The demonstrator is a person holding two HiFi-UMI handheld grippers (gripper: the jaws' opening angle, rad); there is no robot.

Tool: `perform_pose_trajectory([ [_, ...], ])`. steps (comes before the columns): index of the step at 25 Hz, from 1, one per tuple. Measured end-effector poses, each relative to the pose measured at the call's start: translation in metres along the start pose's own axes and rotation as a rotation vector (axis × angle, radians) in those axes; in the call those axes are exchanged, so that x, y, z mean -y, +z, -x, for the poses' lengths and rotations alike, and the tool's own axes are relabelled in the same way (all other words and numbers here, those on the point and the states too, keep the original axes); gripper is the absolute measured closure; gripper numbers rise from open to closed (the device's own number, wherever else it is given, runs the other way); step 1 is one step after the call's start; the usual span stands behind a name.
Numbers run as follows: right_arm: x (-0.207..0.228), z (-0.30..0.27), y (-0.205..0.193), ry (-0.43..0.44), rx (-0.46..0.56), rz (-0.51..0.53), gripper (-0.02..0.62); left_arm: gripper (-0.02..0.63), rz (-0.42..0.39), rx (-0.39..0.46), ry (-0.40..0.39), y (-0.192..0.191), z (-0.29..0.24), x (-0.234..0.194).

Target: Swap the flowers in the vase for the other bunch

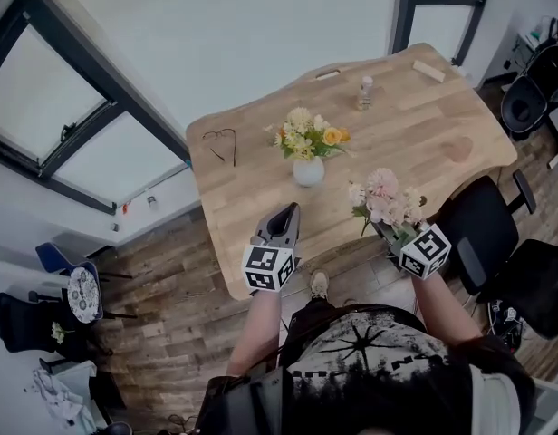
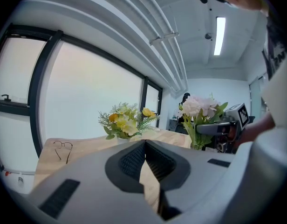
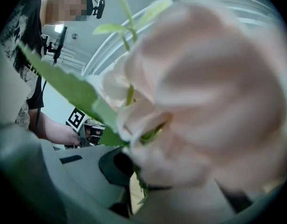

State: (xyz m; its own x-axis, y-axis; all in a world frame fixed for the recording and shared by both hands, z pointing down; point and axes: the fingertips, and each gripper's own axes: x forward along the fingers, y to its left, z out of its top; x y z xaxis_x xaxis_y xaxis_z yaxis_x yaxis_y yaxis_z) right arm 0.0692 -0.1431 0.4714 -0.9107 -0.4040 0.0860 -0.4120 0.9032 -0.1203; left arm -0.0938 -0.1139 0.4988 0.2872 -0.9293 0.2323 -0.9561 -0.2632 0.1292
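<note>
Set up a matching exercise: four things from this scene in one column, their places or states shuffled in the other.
Things:
1 yellow bunch
2 pink bunch
3 eyeglasses
4 left gripper

Places or states:
A shut, nothing between its jaws
B clamped in the right gripper
C standing in the white vase
D lying on the table

Pairs: 1-C, 2-B, 3-D, 4-A.

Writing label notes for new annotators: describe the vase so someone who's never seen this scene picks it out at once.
Start at the wooden table. Near its middle, right of the glasses, stands the vase. It is the only white round pot there, and it holds the yellow bunch; the pink bunch is in the right gripper.
</note>
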Motion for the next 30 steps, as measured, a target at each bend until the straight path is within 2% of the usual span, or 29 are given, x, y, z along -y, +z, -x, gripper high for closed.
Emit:
perform_pose_trajectory([
  [4, 0.015, -0.02, 0.006, -0.039, 0.01, -0.003, 0.56, 0.592, -0.023, -0.007, -0.02, 0.007, -0.014, -0.027],
  [13, 0.034, -0.06, 0.016, -0.098, 0.029, 0.015, 0.56, 0.591, -0.014, 0.016, -0.086, 0.023, -0.044, -0.078],
  [21, 0.037, -0.066, 0.016, -0.138, 0.026, 0.032, 0.56, 0.588, -0.023, 0.05, -0.14, 0.043, -0.069, -0.099],
  [24, 0.043, -0.062, 0.014, -0.146, 0.019, 0.035, 0.56, 0.547, -0.027, 0.062, -0.153, 0.051, -0.076, -0.098],
  [30, 0.054, -0.061, 0.022, -0.148, 0.026, 0.039, 0.56, 0.398, -0.039, 0.09, -0.174, 0.072, -0.091, -0.096],
])
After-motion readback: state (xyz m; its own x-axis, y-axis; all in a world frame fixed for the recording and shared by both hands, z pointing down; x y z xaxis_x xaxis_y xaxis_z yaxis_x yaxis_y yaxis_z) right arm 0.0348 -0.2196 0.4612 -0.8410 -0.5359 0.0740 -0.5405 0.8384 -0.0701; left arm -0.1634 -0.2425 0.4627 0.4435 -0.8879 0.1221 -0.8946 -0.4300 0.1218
